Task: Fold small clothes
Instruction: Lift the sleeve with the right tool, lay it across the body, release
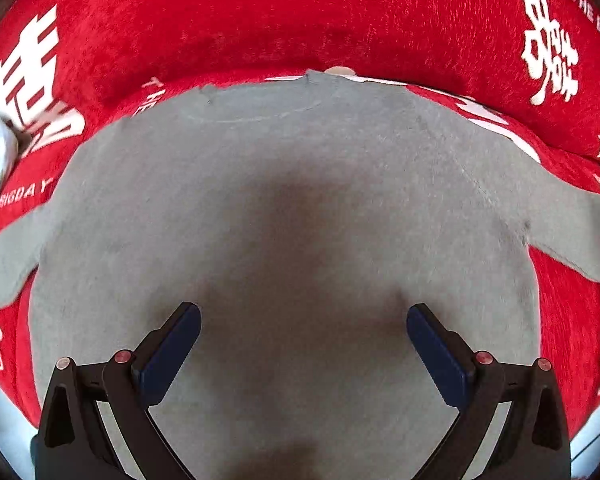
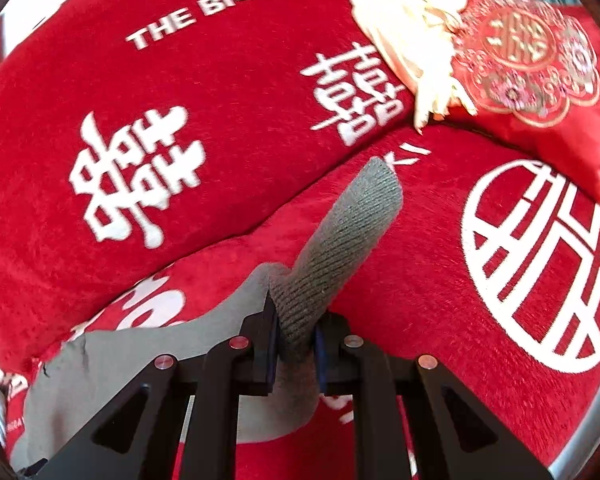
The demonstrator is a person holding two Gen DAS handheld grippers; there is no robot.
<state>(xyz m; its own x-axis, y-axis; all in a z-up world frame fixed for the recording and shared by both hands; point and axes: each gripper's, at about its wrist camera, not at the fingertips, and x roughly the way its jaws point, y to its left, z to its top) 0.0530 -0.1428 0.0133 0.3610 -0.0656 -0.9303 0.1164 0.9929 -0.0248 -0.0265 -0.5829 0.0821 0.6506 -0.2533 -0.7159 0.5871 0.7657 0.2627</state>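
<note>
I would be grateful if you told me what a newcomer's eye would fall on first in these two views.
First, the bright red plush cover with white characters filling both views. On it lies a small grey knitted sweater, spread flat under the open left tool. The right tool is shut on the sweater's ribbed grey sleeve, whose cuff sticks up, with a red embroidered satin cushion at upper right.

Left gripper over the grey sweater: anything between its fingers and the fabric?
Nothing visible. The left gripper is open above the grey sweater, only bare knit beneath. The right gripper is shut on the sleeve off to the side.
</note>
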